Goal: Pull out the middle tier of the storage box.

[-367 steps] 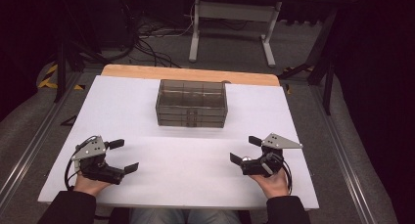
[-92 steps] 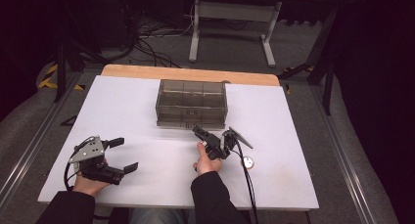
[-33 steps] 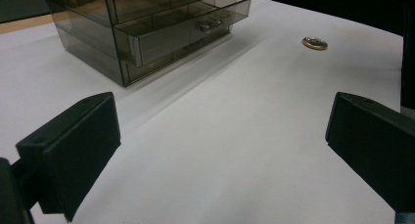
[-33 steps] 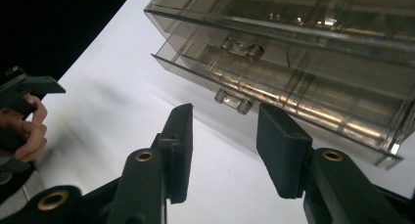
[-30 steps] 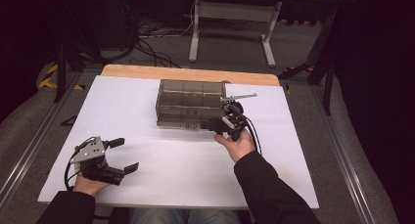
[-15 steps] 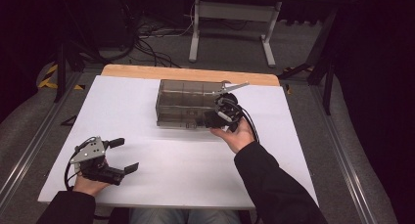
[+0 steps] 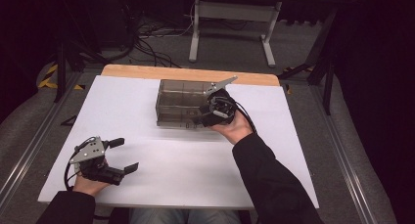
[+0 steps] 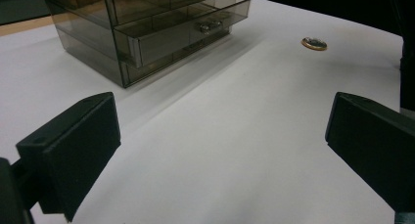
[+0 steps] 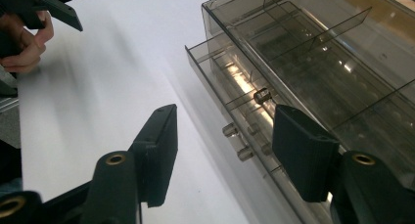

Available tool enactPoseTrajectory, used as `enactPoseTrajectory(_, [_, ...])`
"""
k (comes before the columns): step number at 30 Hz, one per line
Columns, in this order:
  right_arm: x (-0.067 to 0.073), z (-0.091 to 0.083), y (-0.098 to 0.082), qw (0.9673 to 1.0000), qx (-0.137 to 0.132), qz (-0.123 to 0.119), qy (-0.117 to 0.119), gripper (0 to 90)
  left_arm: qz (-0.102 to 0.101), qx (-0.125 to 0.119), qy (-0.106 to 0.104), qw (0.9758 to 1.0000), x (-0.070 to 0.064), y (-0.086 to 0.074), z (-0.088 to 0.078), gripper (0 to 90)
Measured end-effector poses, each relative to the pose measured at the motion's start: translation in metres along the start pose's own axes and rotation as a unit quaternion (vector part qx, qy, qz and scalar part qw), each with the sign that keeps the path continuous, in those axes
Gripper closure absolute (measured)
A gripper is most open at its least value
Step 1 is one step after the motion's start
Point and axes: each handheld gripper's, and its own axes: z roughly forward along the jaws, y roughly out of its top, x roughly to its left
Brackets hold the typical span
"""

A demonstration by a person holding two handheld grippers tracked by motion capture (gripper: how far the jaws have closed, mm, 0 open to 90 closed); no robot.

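A smoky clear drawer box (image 7: 182, 102) stands at the table's middle back. My right gripper (image 7: 201, 117) is at the box's front right, its jaws open and level with the drawer fronts. In the right gripper view my right gripper (image 9: 230, 153) has small drawer knobs (image 9: 230, 131) just ahead of its gap, and one drawer (image 9: 220, 77) sticks out a little. My left gripper (image 7: 125, 155) rests open near the front left, holding nothing. In the left gripper view a coin (image 8: 313, 43) lies flat on the white table to the right of the box (image 8: 147, 23).
The white tabletop (image 7: 147, 194) ends in a wooden strip (image 7: 147, 71) at the back. Metal rails (image 7: 29, 150) run along both sides. A stand (image 7: 230, 23) and cables lie on the floor beyond. The right forearm (image 7: 264, 180) crosses the front right.
The right gripper left the front right, was at mid-table beside the coin, then moved up to the box's front and edged left. The left gripper has stayed put.
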Motion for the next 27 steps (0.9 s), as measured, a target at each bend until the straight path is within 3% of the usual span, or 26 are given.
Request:
enactPoseTrajectory(12, [-0.019, 0.004, -0.009, 0.9971, -0.045, -0.058, 0.017, 46.9, 0.006, 0.001, 0.000, 1.0000, 0.000, 0.000, 0.000, 0.7])
enactPoseTrajectory(15, [-0.024, 0.007, -0.010, 0.9958, -0.054, -0.062, 0.041, 47.8, 0.006, 0.001, 0.000, 1.0000, 0.000, 0.000, 0.001, 0.8])
enactPoseTrajectory(19, [-0.025, 0.014, -0.010, 0.9944, -0.050, -0.074, 0.056, 48.8, 0.007, 0.001, 0.000, 1.0000, 0.000, 0.000, 0.001, 0.8])
enactPoseTrajectory(27, [-0.022, 0.030, -0.011, 0.9928, -0.020, -0.102, 0.059, 51.1, 0.006, 0.000, 0.000, 1.0000, 0.000, 0.000, 0.001, 0.8])
